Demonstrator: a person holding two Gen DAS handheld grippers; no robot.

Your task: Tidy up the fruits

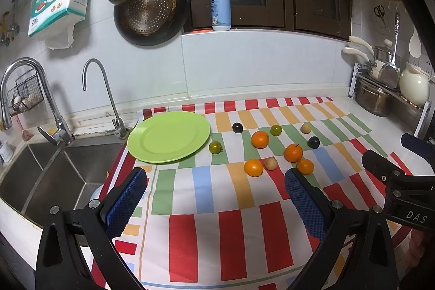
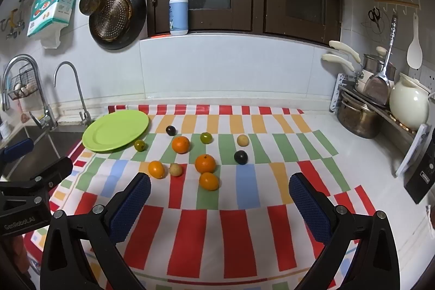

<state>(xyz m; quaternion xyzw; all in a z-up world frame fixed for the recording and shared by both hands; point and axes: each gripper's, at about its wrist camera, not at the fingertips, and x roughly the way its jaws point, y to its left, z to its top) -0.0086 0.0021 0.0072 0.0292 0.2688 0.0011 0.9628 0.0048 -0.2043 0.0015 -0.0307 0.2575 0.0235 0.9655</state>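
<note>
An empty green plate (image 1: 168, 136) (image 2: 115, 130) lies at the left of the striped cloth. Right of it lie loose fruits: several oranges (image 1: 260, 139) (image 2: 205, 163), two green ones (image 1: 215, 147) (image 2: 140, 145), two dark plums (image 1: 237, 127) (image 2: 241, 157) and two pale yellow ones (image 1: 271, 163) (image 2: 176, 169). My left gripper (image 1: 214, 189) is open and empty, above the cloth in front of the plate and fruits. My right gripper (image 2: 220, 192) is open and empty, just short of the nearest orange (image 2: 209, 181). Each gripper shows at the edge of the other's view.
A steel sink (image 1: 54, 173) with two taps (image 1: 102, 89) lies left of the cloth. A rack with pots and a white jar (image 2: 409, 105) stands at the right. A soap bottle (image 1: 220, 7) stands on the window sill. Pans hang on the wall (image 1: 149, 10).
</note>
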